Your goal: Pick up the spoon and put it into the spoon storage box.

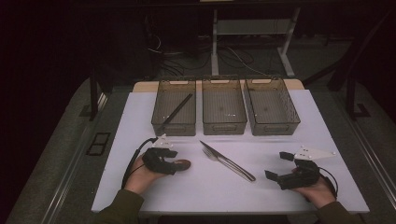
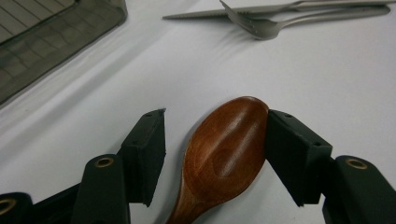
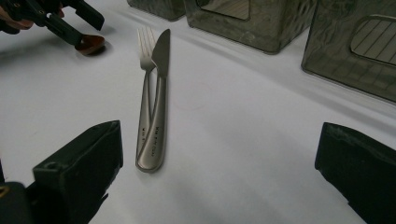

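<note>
Left tool [image 2: 215, 154]: jaws spread around the bowl of the spoon [image 2: 224, 154]; one jaw touches the bowl's edge, the other stands just beside it.
Spoon: wooden, lies flat on the white surface [image 1: 196, 186], at its left part, under the left hand [image 1: 140, 175].
Right tool [image 1: 279, 166]: jaws wide apart, nothing between them, low over the right side of the surface.
Knife [image 3: 159, 98] and fork [image 3: 145, 70]: together at the middle, touching.
Trays [image 1: 224, 109]: three in a row at the far edge; a dark stick [image 1: 176, 111] lies in the left one.
</note>
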Action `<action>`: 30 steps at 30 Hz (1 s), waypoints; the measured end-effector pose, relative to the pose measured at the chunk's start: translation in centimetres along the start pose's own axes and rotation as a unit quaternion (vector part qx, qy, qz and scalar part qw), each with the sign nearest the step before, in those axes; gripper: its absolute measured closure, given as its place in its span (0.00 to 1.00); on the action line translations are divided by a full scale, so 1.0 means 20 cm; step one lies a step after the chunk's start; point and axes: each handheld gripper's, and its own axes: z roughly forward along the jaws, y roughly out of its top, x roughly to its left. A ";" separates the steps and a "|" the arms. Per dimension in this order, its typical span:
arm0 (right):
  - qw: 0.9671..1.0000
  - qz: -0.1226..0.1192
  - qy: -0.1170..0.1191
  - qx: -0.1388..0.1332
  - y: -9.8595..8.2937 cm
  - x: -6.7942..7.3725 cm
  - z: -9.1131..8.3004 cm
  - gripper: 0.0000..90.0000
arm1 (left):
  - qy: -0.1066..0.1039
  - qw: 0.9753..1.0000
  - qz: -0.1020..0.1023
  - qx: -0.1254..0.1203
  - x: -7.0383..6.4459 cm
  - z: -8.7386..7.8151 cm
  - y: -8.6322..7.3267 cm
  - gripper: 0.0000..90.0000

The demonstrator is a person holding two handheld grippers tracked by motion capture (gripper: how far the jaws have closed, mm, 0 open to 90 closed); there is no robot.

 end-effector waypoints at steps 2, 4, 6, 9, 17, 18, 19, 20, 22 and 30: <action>1.000 0.000 0.000 0.000 0.00 0.00 0.00 0.01 | 0.001 1.000 0.002 0.006 0.00 0.01 0.00 0.42; 1.000 0.000 0.000 0.000 0.00 0.00 0.00 0.01 | 0.002 1.000 0.008 0.012 0.00 0.02 0.00 0.42; 1.000 0.000 0.000 0.000 0.00 0.00 0.00 0.01 | 0.001 1.000 0.004 0.013 -0.01 0.02 0.00 0.42; 1.000 0.000 0.000 0.001 0.00 0.00 0.00 0.01 | 0.001 1.000 0.014 0.018 -0.01 0.03 0.00 0.42; 1.000 0.000 -0.001 0.000 0.00 0.00 0.00 0.01 | -0.011 0.999 0.021 0.022 -0.02 0.03 -0.01 0.47; 1.000 0.000 -0.001 -0.001 0.00 0.00 0.00 0.01 | -0.014 0.999 0.023 0.022 -0.01 0.03 -0.01 0.47; 1.000 0.000 0.000 -0.001 0.00 0.00 0.00 0.01 | -0.017 0.999 0.023 0.022 -0.02 0.03 -0.01 0.49; 1.000 0.000 0.000 -0.001 0.00 0.00 0.00 0.01 | -0.021 0.999 0.025 0.023 -0.01 0.03 -0.01 0.50; 1.000 0.000 -0.001 -0.001 0.00 0.00 0.00 0.01 | -0.027 0.999 0.031 0.023 -0.01 0.03 -0.01 0.52; 1.000 0.001 0.000 -0.001 0.00 0.00 0.00 0.01 | -0.046 0.997 0.050 0.027 -0.02 0.02 -0.02 0.63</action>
